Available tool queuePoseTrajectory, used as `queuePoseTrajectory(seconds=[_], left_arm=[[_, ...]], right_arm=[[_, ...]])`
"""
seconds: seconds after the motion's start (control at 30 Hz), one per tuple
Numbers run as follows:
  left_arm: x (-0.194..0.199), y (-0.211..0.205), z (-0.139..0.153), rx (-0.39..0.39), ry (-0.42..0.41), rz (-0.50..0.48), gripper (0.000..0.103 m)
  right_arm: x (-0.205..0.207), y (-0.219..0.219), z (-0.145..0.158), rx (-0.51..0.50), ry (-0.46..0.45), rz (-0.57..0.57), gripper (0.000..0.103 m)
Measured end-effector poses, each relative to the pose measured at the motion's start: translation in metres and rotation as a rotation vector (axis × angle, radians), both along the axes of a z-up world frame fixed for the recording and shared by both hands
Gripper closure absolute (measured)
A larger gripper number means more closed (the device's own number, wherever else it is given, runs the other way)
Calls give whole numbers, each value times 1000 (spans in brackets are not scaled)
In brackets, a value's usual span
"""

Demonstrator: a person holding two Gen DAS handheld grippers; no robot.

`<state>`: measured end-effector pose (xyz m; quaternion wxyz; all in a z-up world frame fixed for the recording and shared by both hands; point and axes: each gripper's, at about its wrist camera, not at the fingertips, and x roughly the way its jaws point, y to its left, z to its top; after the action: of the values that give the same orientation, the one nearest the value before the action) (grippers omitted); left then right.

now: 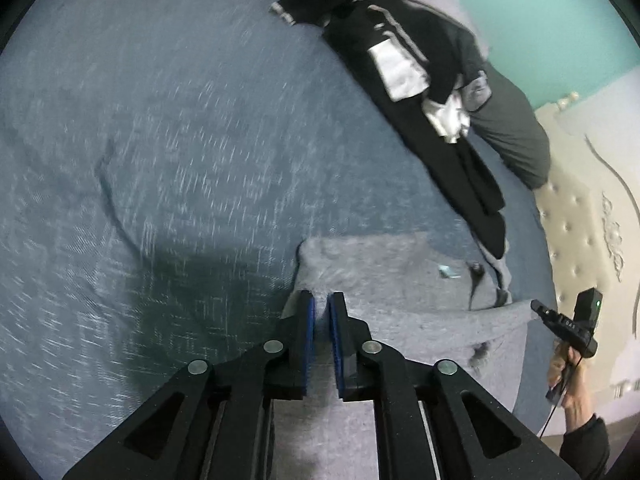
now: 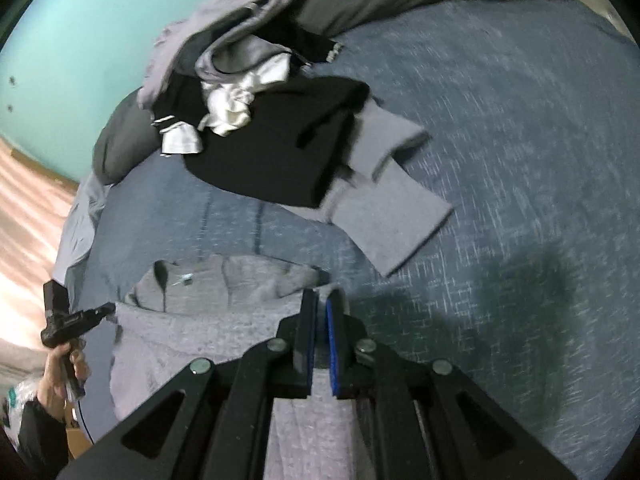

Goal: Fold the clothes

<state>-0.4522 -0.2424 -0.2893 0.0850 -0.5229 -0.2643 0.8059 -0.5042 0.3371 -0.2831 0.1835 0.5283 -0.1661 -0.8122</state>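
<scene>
A grey knit garment (image 1: pixel 400 280) (image 2: pixel 200 320) lies spread on the blue bed cover (image 1: pixel 160 140) (image 2: pixel 520 160) between my two grippers. My left gripper (image 1: pixel 321 296) has its blue pads a little apart, with the garment's corner edge between the tips; the pads do not visibly press on it. My right gripper (image 2: pixel 322 294) is shut on the garment's opposite edge. Each wrist view also shows the other gripper held in a hand: the right gripper (image 1: pixel 536 306) and the left gripper (image 2: pixel 108 311).
A heap of black, white and grey clothes (image 1: pixel 400 60) (image 2: pixel 260 120) lies farther up the bed against a dark pillow (image 1: pixel 512 136) (image 2: pixel 116 152). A grey piece (image 2: pixel 380 216) sticks out from under it. A tufted headboard (image 1: pixel 580 220) and a teal wall (image 2: pixel 80 40) border the bed.
</scene>
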Motion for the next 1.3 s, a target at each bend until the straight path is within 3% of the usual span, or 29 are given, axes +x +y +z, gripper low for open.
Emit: queuePoseTrajectory(seconds=[0.07, 0.1, 0.13, 0.2, 0.3, 0.4, 0.5, 0.7, 0.77, 0.9, 1.07, 1.3], left_arm=[[3, -6, -1, 3, 22, 25, 82], [5, -10, 1, 4, 37, 36, 79], [8, -15, 4, 4, 52, 46, 77], [15, -22, 11, -7, 80, 56, 75], [28, -17, 22, -89, 115, -11, 75], [46, 10, 28, -205, 159, -153, 75], [60, 42, 17, -280, 147, -283, 76], [58, 76, -13, -375, 88, -373, 76], [51, 80, -20, -411, 81, -383, 76], [36, 79, -26, -434, 94, -367, 77], [10, 70, -25, -438, 113, -316, 82], [-26, 52, -8, -433, 128, -213, 83]], right_arm=[[3, 2, -1, 1, 16, -4, 94], [5, 5, 2, 4, 34, -12, 88], [7, 9, 6, 8, 53, -21, 75], [13, 16, 14, 12, 86, -35, 63], [22, 27, 29, 16, 131, -48, 63], [45, -4, 32, 102, 154, 128, 63], [68, -40, 28, 191, 163, 309, 63], [77, -81, -13, 365, 118, 415, 67], [76, -90, -28, 440, 119, 434, 70], [62, -98, -41, 494, 141, 427, 73], [26, -101, -34, 510, 185, 357, 85], [-23, -96, -13, 544, 256, 220, 86]])
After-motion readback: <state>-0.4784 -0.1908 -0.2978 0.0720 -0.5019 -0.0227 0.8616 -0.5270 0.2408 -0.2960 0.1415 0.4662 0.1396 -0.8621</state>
